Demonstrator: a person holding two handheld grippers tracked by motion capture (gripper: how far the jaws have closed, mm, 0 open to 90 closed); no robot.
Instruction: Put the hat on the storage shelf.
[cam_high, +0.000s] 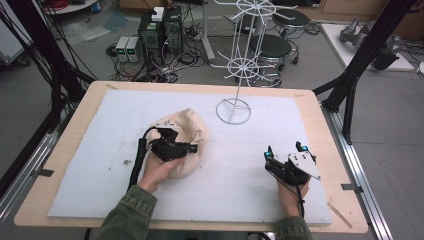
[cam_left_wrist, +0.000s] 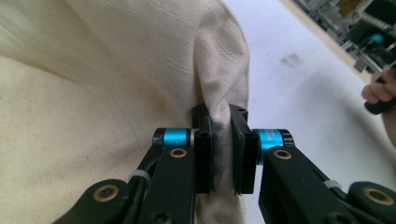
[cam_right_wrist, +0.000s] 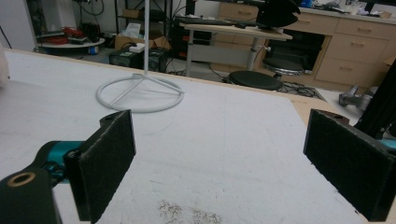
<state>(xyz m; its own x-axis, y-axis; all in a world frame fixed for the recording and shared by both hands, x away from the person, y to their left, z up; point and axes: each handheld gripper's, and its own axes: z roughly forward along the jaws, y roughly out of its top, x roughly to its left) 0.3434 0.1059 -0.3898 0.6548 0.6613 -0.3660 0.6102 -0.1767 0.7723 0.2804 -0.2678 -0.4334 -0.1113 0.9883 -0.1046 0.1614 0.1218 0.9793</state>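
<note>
From above, my two forearms entered at six o'clock; the left gripper (cam_high: 192, 148) sat on the cream cloth bag (cam_high: 192, 131) left of centre on the white mat (cam_high: 250, 170), the wire rack (cam_high: 233, 111) standing at one o'clock from it. Its own view showed a fold of bag (cam_left_wrist: 221, 116) clamped between both jaws. Looking along the right gripper (cam_right_wrist: 219, 163), I saw its pads spread wide and holding nothing, the rack's ring base (cam_right_wrist: 140, 94) at eleven o'clock.
</note>
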